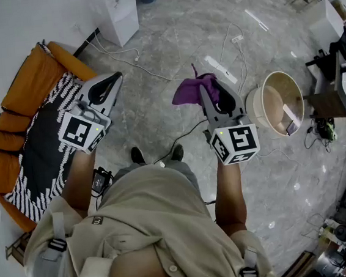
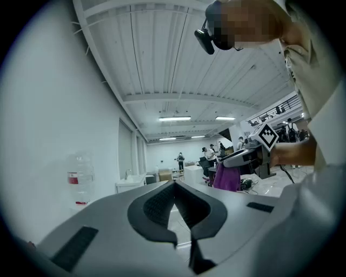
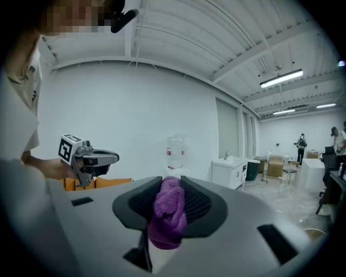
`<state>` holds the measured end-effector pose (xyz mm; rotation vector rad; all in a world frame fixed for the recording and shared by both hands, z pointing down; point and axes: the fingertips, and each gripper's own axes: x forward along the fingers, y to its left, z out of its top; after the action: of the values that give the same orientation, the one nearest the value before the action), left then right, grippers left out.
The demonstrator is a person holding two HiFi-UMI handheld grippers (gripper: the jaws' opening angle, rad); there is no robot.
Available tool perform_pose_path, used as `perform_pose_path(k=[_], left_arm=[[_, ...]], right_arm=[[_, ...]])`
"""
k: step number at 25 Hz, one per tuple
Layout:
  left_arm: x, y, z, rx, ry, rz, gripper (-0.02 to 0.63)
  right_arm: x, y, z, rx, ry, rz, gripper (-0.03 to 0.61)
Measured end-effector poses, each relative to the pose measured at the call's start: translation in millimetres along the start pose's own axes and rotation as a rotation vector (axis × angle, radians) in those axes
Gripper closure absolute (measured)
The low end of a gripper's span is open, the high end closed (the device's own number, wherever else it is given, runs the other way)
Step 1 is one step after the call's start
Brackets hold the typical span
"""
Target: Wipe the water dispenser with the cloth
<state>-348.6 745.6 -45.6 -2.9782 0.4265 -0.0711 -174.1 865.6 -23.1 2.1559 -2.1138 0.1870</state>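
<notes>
The water dispenser (image 3: 175,157), white with a clear bottle on top, stands against the far wall ahead of my right gripper. It shows faintly at the left in the left gripper view (image 2: 79,181). My right gripper (image 1: 202,82) is shut on a bunched purple cloth (image 1: 190,90), which fills the gap between the jaws (image 3: 168,212) and hangs below them. My left gripper (image 1: 116,78) is held to the left at about the same height, jaws together and nothing between them (image 2: 174,186). Each gripper sees the other across the gap, with the cloth (image 2: 227,177) dangling.
An orange sofa (image 1: 26,82) with a black-and-white throw lies at the left. A white cabinet (image 1: 117,14) stands by the wall. A round wooden tub (image 1: 278,102), a power strip (image 1: 222,69) and cables lie on the grey floor. People stand far off.
</notes>
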Motion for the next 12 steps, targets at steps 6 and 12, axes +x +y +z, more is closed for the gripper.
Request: perform_pose_path(k=[6, 12], left_arm=[[36.9, -19.4, -0.1, -0.009, 0.015, 0.03, 0.597], [70.8, -39.1, 2.7, -0.014, 0.039, 0.099, 0.597]], right_arm=[[2.4, -46.0, -2.6, 0.002, 0.003, 0.032, 0.463], [6.8, -92.3, -3.8, 0.004, 0.004, 0.099, 0.463]])
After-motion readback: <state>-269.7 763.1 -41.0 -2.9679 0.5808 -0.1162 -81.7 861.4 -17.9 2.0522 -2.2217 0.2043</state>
